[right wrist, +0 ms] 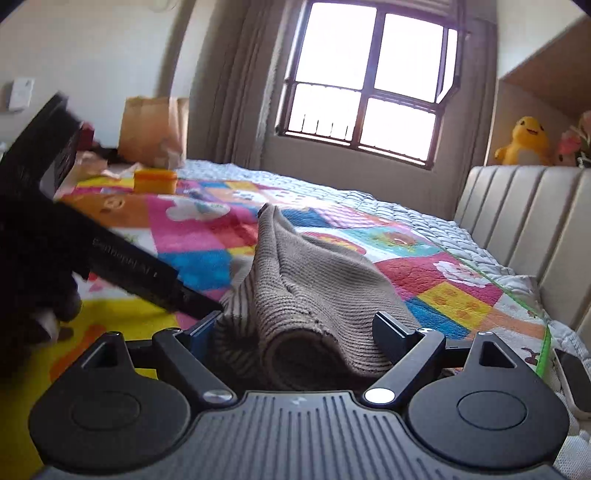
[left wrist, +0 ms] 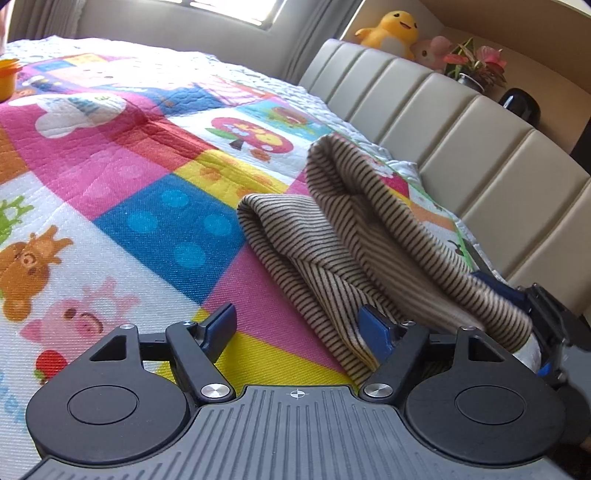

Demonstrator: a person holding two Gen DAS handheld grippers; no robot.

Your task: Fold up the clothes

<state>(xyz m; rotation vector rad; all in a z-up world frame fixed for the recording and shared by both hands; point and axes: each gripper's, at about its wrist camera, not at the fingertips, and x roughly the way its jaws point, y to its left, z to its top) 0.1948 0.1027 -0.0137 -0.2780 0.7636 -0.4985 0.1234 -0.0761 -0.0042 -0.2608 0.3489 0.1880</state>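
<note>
A beige garment with thin dark stripes [left wrist: 354, 236] lies bunched and partly folded on the colourful quilt [left wrist: 147, 177]. My left gripper [left wrist: 301, 328] is open just above the quilt; its right finger [left wrist: 373, 332] touches the garment's near edge and the cloth drapes past it. The other gripper [left wrist: 550, 325] shows at the right edge under the cloth. In the right wrist view the garment [right wrist: 306, 295] rises in a peak, and a rolled fold lies between the spread fingers of my right gripper [right wrist: 297, 332], which is open. The left gripper's body [right wrist: 110, 258] shows at the left.
A padded beige headboard [left wrist: 461, 125] runs along the right of the bed. Plush toys [left wrist: 395, 31] and a potted plant [left wrist: 476, 70] sit on the ledge behind it. A yellow container [right wrist: 155, 180] stands on the quilt's far side, with a paper bag [right wrist: 151, 129] beyond and a window [right wrist: 369, 81].
</note>
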